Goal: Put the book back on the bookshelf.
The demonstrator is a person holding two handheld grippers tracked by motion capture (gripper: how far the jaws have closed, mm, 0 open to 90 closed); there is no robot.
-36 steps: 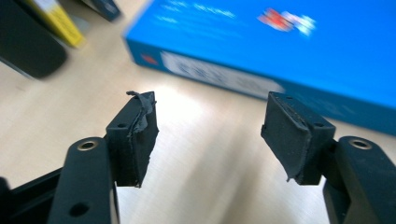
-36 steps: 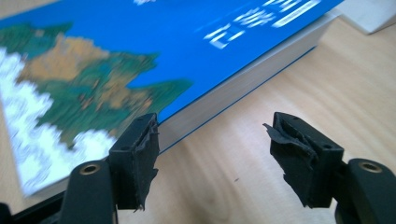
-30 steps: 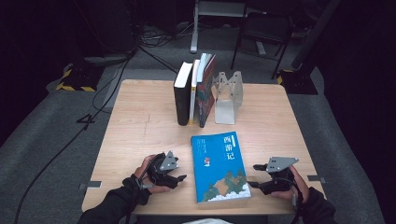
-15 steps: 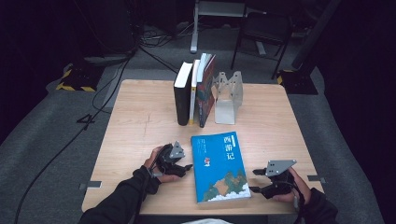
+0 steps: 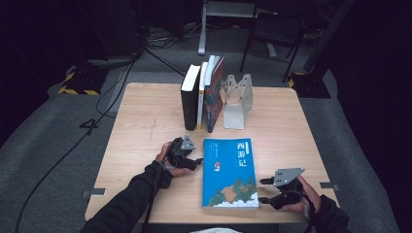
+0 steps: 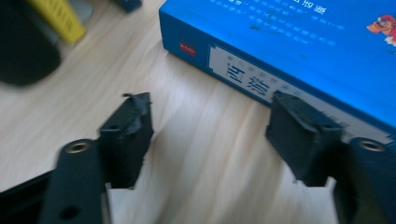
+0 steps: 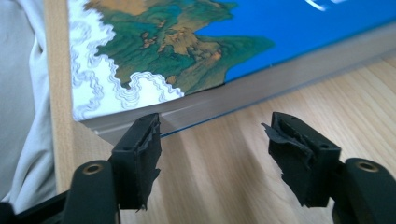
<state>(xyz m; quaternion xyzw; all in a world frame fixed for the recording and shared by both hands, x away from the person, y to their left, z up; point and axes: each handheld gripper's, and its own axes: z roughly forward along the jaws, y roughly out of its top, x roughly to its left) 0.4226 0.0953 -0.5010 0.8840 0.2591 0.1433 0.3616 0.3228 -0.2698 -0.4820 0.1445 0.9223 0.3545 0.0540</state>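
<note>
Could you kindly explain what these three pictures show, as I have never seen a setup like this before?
A person sits at a wooden table and holds a hand-held tool with two black fingers in each hand. The high view looks down from above: the left gripper is beside the spine of a blue book lying flat, and the right gripper is near the book's lower right corner. The other two pictures come from cameras riding on the grippers, looking along their open fingers at the book's edges. Neither holds anything. At the table's far side, three books stand upright beside a metal bookend.
</note>
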